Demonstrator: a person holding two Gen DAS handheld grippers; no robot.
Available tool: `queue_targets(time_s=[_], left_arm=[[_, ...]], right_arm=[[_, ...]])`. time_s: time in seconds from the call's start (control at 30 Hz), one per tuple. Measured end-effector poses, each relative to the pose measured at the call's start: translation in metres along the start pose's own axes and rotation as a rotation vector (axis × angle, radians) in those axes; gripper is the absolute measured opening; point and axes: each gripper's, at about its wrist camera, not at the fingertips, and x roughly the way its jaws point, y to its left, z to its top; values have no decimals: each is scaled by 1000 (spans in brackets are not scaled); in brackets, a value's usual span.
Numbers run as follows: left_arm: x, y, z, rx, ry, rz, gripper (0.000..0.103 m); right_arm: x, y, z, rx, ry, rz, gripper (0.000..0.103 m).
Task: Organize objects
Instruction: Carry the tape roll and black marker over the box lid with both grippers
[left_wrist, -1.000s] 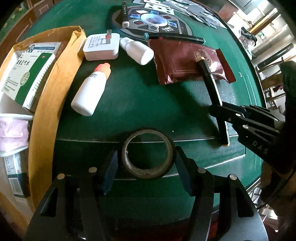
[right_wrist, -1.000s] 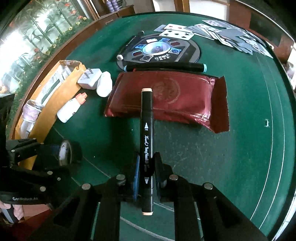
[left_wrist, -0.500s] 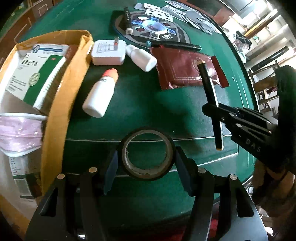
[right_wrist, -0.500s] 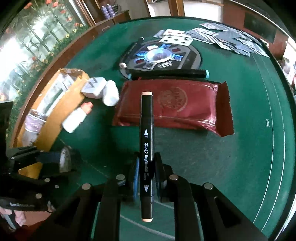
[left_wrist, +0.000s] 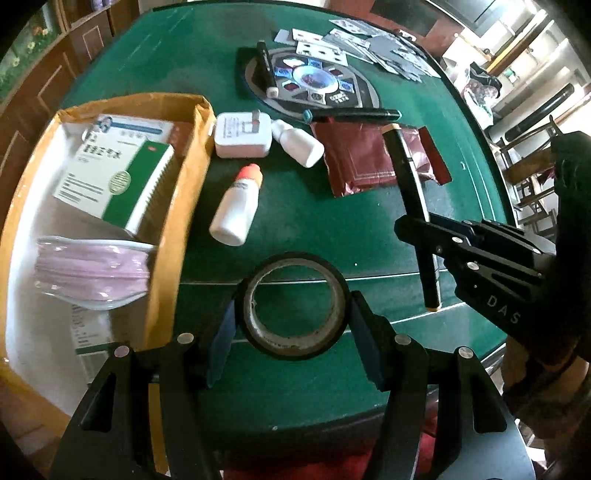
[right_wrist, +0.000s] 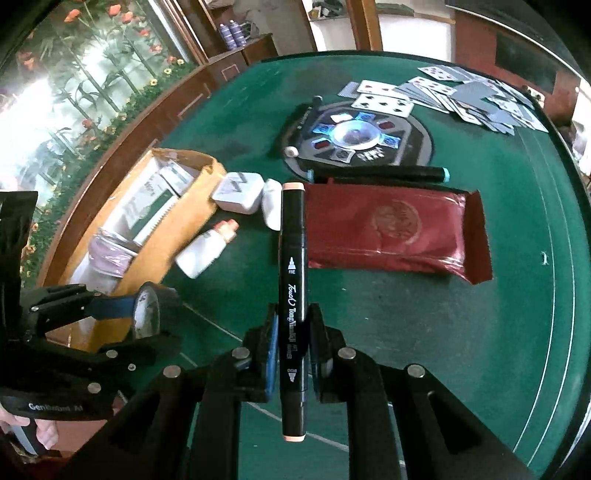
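My left tool (left_wrist: 291, 319) squeezes the tape roll (left_wrist: 295, 302) by its sides, above the desk's (left_wrist: 332, 229) near edge. My right tool (right_wrist: 291, 354) pinches the black marker (right_wrist: 293, 295) at its middle, so neither slips on the way to the box (left_wrist: 173, 229).

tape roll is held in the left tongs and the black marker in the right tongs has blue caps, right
Not quite: the marker in the right tongs has peach caps, as the right wrist view shows. The tape roll is indeed held in the left tongs.
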Motion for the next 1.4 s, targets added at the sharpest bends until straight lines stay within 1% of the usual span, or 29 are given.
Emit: queue_targets(time_s=[0.37, 0.63, 0.83, 1.03, 1.2, 1.4], left_arm=[[-18, 9, -4, 5, -36, 42, 59], [-38, 24, -7, -17, -91, 74, 59], [-50, 42, -15, -65, -111, 77, 59], [-64, 70, -29, -144, -123, 78, 59], [-78, 95, -40, -208, -138, 89, 59], [-92, 123, -45, -263, -165, 121, 59]], right_arm=[[-1, 22, 12, -18, -11, 34, 13], [4, 40, 18, -60, -8, 44, 13], [3, 60, 23, -98, -13, 69, 13], [5, 77, 24, -128, -7, 94, 13], [9, 88, 25, -151, 1, 106, 13], [11, 104, 29, -180, -1, 120, 13]])
